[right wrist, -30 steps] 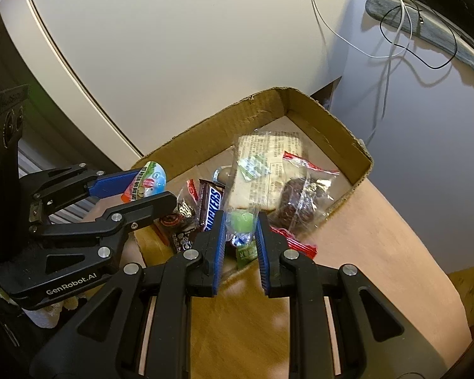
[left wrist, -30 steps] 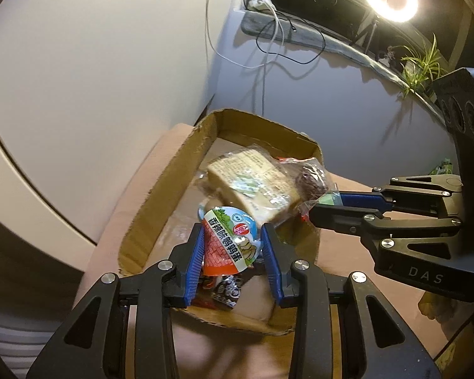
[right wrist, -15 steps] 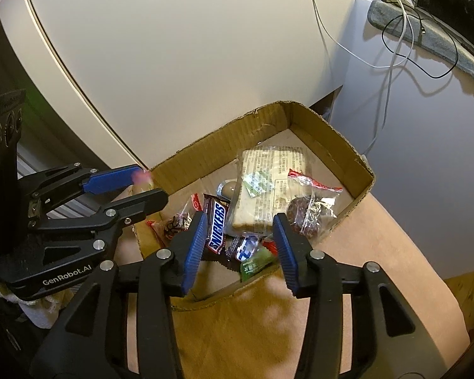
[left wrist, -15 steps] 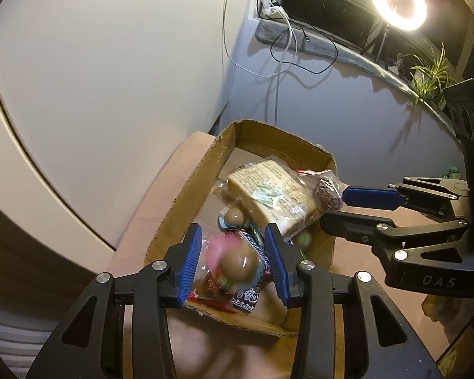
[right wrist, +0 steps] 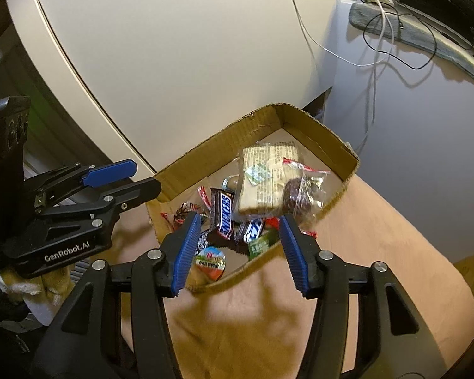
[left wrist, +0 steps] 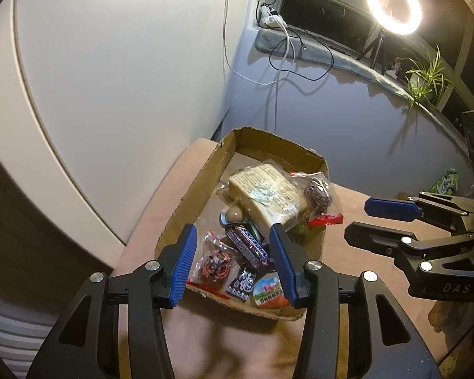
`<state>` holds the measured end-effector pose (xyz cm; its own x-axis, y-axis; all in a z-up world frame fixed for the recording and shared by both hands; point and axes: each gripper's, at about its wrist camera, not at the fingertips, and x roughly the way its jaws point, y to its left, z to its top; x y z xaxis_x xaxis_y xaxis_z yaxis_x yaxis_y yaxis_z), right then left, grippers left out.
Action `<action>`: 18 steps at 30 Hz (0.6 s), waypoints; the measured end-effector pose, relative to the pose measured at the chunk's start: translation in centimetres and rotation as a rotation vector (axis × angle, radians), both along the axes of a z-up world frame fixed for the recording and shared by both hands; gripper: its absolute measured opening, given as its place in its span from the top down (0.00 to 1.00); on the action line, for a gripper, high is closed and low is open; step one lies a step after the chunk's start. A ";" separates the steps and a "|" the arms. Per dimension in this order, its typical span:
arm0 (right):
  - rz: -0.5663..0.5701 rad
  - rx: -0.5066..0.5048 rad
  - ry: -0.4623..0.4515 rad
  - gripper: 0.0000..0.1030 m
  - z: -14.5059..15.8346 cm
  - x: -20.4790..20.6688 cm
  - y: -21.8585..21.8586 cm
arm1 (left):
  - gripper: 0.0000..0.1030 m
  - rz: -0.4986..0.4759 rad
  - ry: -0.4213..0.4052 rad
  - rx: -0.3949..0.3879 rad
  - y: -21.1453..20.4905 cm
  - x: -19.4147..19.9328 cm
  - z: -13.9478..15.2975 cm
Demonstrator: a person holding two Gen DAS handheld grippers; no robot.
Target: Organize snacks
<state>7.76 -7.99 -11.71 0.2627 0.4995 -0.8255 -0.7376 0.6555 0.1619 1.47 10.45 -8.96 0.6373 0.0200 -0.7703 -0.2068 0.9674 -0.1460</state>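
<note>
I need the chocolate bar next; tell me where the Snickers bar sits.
The Snickers bar lies in the cardboard box, near its front, just left of the wrapped bread in the right wrist view.

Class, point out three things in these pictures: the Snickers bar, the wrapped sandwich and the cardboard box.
Snickers bar [right wrist: 223, 214], right wrist view, wrapper's printed middle.
wrapped sandwich [right wrist: 262, 180], right wrist view, top face.
cardboard box [left wrist: 192, 195], left wrist view, left wall.
</note>
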 end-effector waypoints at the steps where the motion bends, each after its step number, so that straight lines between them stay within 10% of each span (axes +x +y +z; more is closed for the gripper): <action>1: -0.004 0.001 0.000 0.47 0.1 -0.3 -0.3 | 0.54 -0.001 0.001 -0.001 -0.1 -0.1 0.1; 18: -0.112 -0.034 -0.054 0.25 0.9 -3.5 -3.9 | 0.33 0.000 0.010 0.018 -2.8 -2.9 1.2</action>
<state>4.30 -11.92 -10.82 0.3597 0.4367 -0.8246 -0.6666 0.7386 0.1005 -1.41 7.63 -7.79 0.6292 0.0340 -0.7765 -0.2085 0.9698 -0.1265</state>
